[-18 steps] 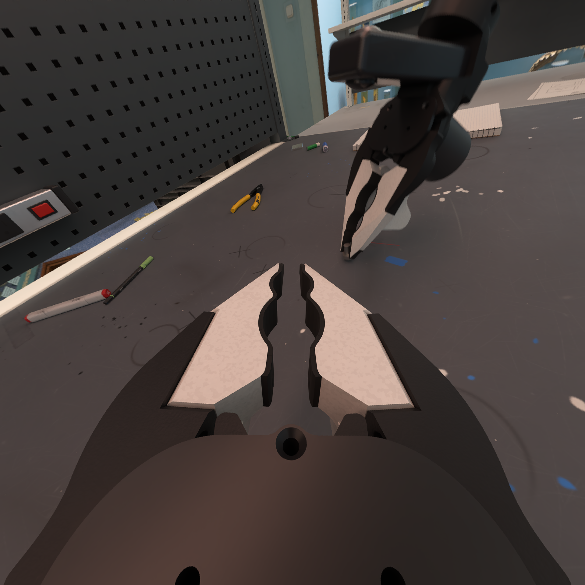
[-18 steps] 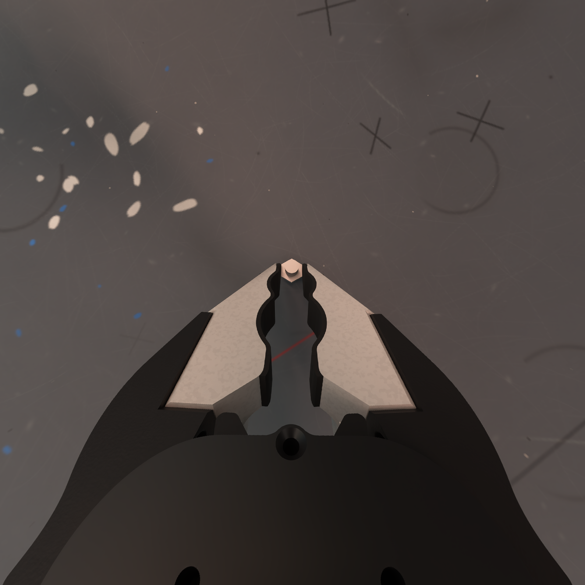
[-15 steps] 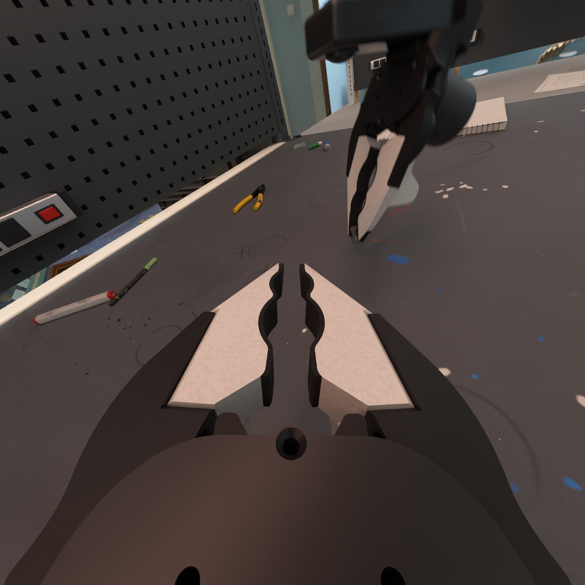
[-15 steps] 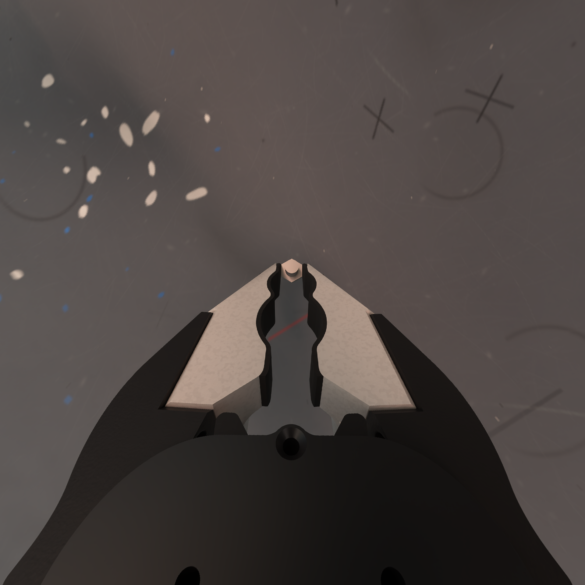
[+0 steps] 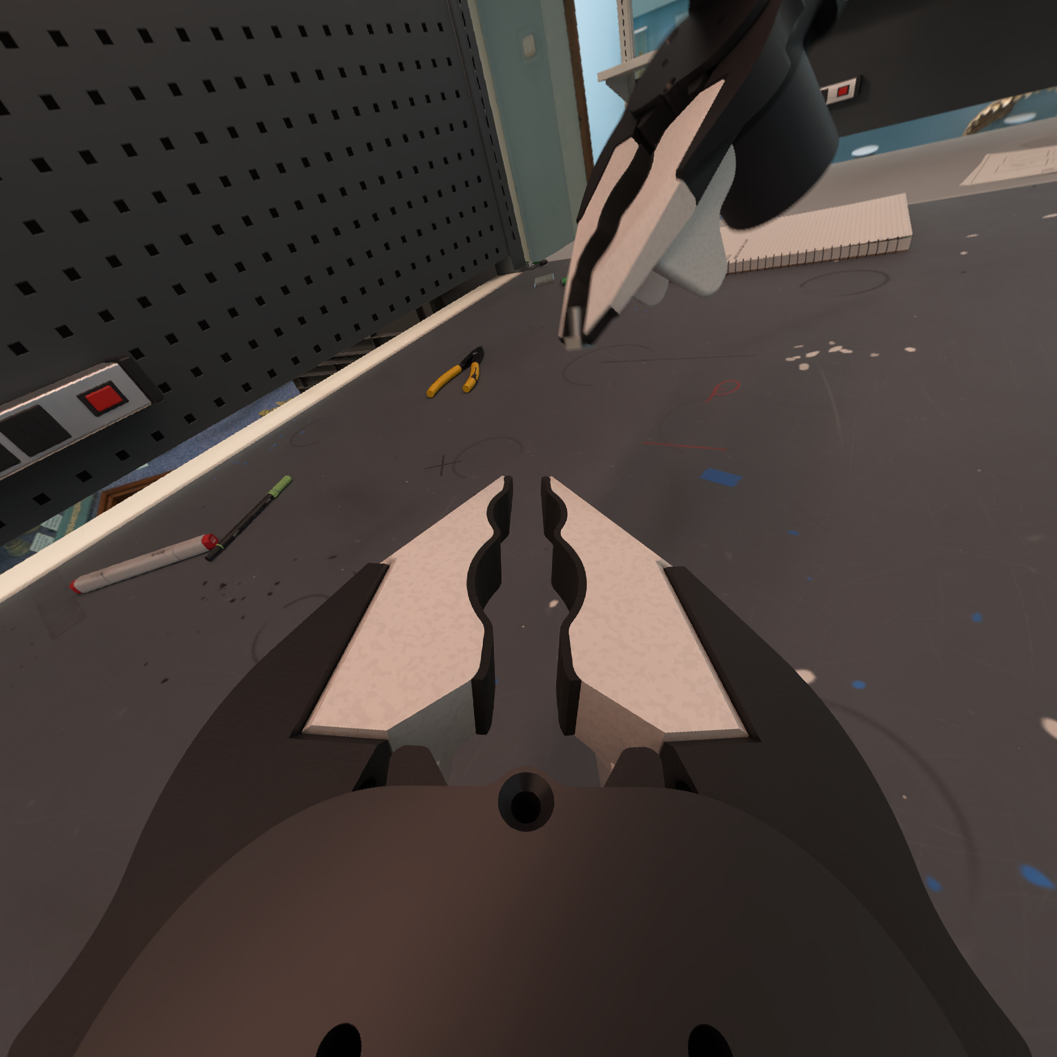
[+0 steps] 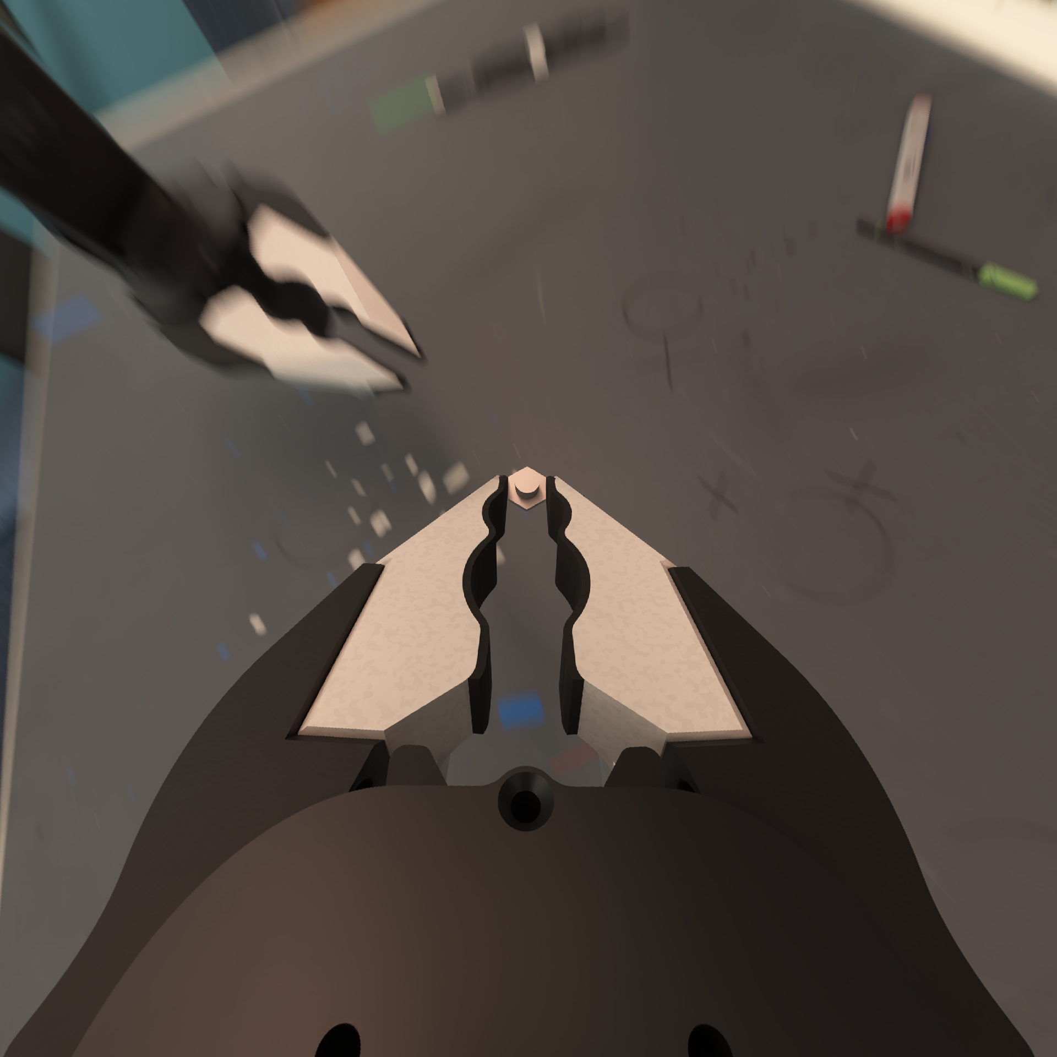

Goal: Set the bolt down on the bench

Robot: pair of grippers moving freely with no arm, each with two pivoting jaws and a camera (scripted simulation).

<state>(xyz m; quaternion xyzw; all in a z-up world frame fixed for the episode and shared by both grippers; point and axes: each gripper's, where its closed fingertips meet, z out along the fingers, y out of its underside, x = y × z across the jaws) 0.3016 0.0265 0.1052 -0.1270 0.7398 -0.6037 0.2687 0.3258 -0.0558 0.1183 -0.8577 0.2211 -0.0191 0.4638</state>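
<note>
My right gripper (image 6: 526,486) is shut on a small hex-head bolt (image 6: 526,493), pinched at the very fingertips. In the left wrist view the right gripper (image 5: 575,337) hangs above the dark grey bench (image 5: 829,572), tips tilted down and left, with the bolt (image 5: 572,327) clear of the surface. My left gripper (image 5: 526,486) is low over the bench, its jaws only a narrow gap apart with nothing between them. It shows blurred at the upper left of the right wrist view (image 6: 409,369).
Yellow-handled pliers (image 5: 457,374), a white marker with a red cap (image 5: 143,563) and a green-capped pen (image 5: 251,517) lie near the bench's left edge. A black pegboard (image 5: 229,200) with a power strip (image 5: 68,412) stands behind. A notepad (image 5: 818,240) lies far back.
The right gripper has risen from just above the bench and swung, still holding the bolt; its view now takes in the left gripper and the pens. The left gripper has not moved.
</note>
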